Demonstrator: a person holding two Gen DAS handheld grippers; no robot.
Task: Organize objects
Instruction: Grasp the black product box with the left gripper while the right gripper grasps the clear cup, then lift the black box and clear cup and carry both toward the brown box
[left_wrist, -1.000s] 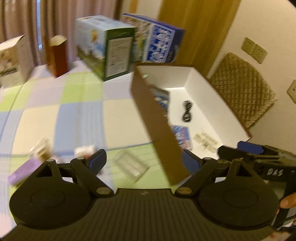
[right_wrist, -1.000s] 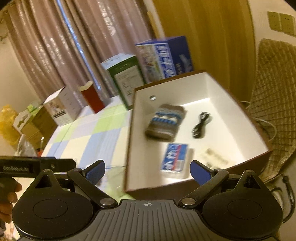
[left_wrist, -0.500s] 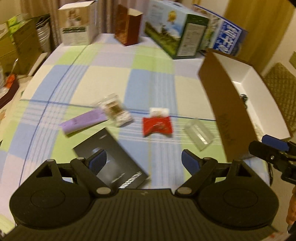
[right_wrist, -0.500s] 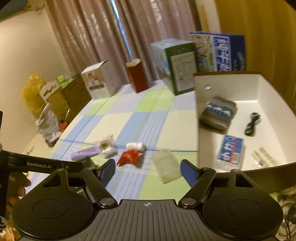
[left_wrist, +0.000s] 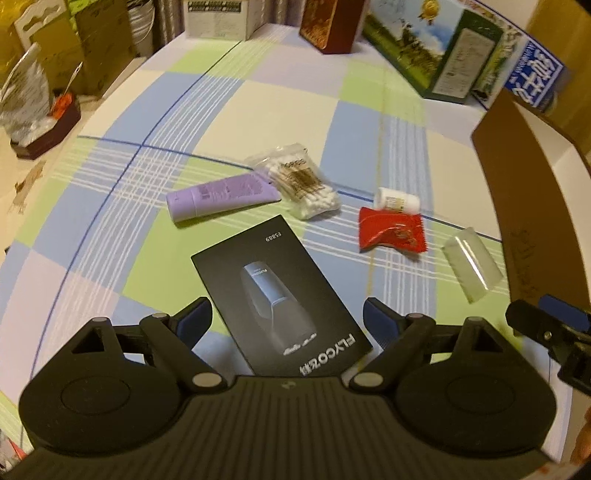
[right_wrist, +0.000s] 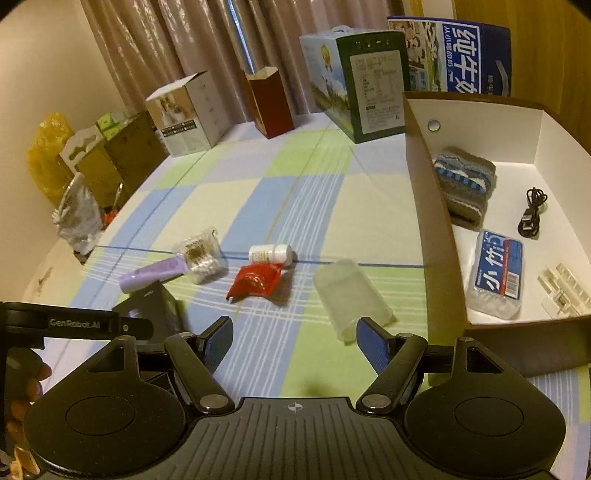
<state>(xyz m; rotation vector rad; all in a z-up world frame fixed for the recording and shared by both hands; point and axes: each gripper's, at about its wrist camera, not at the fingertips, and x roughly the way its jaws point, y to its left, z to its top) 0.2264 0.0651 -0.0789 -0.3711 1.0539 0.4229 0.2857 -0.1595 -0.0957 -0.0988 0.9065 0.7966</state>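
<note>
Loose items lie on the checked worktop (left_wrist: 258, 110) beside the brown storage box (right_wrist: 436, 221): a black carton (left_wrist: 280, 295), purple tube (left_wrist: 221, 197), cotton swabs (left_wrist: 303, 184), red packet (left_wrist: 391, 230), small white bottle (right_wrist: 269, 254) and clear case (right_wrist: 351, 299). The left hand-held gripper (left_wrist: 287, 320) hangs spread above the carton; the right hand-held gripper (right_wrist: 294, 342), jaws just narrowed, stands spread and empty near the clear case.

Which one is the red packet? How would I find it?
Look at the checked tablecloth, left of the big brown box. In the row of small things lies the red packet, touching a little white bottle. It's the only red, crinkly thing there.
</note>
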